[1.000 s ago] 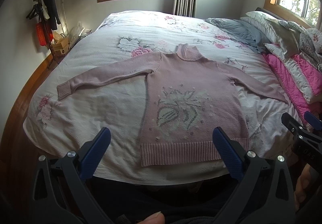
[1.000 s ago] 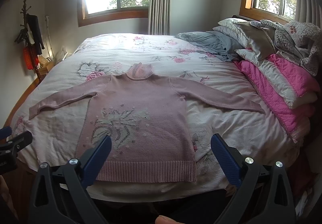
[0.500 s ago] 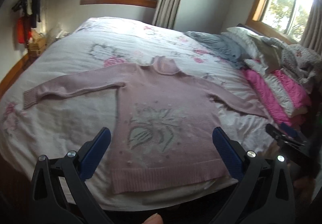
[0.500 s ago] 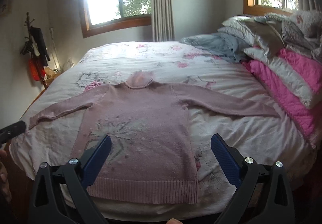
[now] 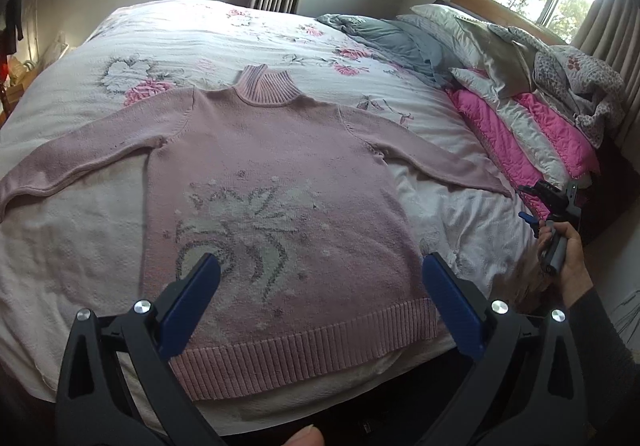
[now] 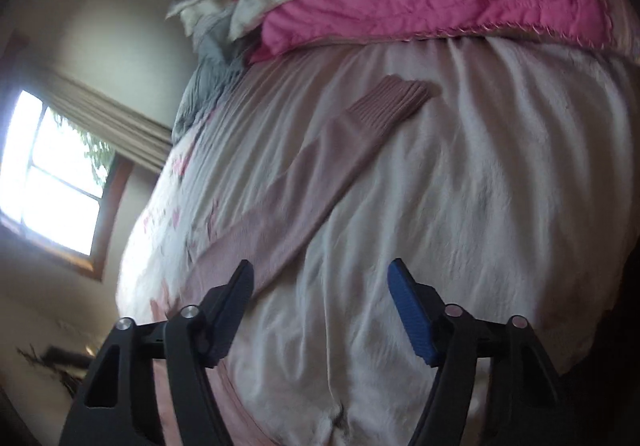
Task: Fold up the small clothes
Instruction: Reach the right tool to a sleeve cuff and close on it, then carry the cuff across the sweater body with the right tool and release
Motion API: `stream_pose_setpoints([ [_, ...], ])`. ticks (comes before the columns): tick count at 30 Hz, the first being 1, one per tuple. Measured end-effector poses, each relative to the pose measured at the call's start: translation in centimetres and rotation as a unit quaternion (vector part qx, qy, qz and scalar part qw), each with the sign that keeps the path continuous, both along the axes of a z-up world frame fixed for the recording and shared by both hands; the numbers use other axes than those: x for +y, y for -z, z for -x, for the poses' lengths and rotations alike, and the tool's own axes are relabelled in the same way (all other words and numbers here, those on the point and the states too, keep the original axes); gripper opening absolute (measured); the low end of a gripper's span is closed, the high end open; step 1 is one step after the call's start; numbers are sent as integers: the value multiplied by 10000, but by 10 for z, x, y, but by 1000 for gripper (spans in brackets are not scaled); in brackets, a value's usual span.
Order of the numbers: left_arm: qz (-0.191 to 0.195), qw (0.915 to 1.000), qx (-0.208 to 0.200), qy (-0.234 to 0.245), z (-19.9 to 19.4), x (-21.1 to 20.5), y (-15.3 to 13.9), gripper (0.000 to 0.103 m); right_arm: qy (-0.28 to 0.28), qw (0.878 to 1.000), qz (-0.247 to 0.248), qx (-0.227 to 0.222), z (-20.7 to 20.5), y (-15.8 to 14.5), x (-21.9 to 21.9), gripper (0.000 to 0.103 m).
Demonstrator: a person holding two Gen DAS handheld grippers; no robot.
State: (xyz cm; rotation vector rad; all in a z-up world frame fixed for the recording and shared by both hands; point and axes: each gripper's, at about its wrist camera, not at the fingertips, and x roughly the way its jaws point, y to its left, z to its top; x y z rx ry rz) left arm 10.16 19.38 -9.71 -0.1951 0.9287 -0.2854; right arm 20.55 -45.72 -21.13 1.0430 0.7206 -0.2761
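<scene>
A pink knitted turtleneck sweater [image 5: 280, 185] with a grey flower pattern lies flat on the bed, front up, both sleeves spread out. My left gripper [image 5: 320, 278] hovers open above its ribbed hem [image 5: 312, 350], holding nothing. The right gripper [image 5: 538, 201] shows at the bed's right side in a hand, just past the right sleeve's end. In the right wrist view the right gripper [image 6: 320, 282] is open and rolled sideways, with the right sleeve [image 6: 304, 181] and its ribbed cuff [image 6: 396, 99] ahead of the fingers, apart from them.
The bed carries a white floral quilt [image 5: 208, 29]. A grey blanket [image 5: 400, 41], pillows [image 5: 492, 57] and a pink quilted cover [image 5: 516, 133] pile up at the right. Windows and curtains stand behind. The mattress edge drops away near me.
Both grippers moved in closer over the bed. The right gripper swung right, rolled sideways and came down near the right sleeve. The sweater has not moved.
</scene>
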Motion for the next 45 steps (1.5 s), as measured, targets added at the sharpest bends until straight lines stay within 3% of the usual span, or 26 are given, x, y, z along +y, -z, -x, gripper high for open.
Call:
stream_pose_setpoints([
  [3,-43,9996,278,-86,-14,-9,10,100,480,9956,-748,-281,-19,29,-54,57],
  [8,-117,9988,473,-67,-31,-19,21,100,1238,9822,-1387,-270,-41,66,-106,55],
  [19,172,9972,724,35,-55,-28,41,100,1317,9851,-1105,69,-84,85,-129,44],
  [22,498,9949,872,-44,-58,-18,48,100,1265,9867,-1012,141,-93,85,-130,28],
  [23,596,9940,917,-90,-59,-14,51,100,1226,9877,-957,164,-94,84,-130,19],
  [24,667,9932,941,-143,-59,-9,53,100,1172,9891,-871,179,-97,81,-128,10],
  [26,777,9917,1003,-211,-61,-1,58,100,1062,9924,-609,128,-103,67,-120,7],
  [32,912,9909,874,-465,-62,26,59,100,76,9987,253,-440,-142,-18,-51,7],
  [38,899,9911,867,-465,-66,39,52,100,-783,9898,790,-896,-182,-91,42,7],
  [41,1119,9855,1202,-420,-74,49,58,100,-1171,9835,899,-1042,-202,-114,89,7],
  [45,1160,9863,1113,-358,-83,57,57,100,-1712,9708,1209,-1167,-218,-128,158,7],
])
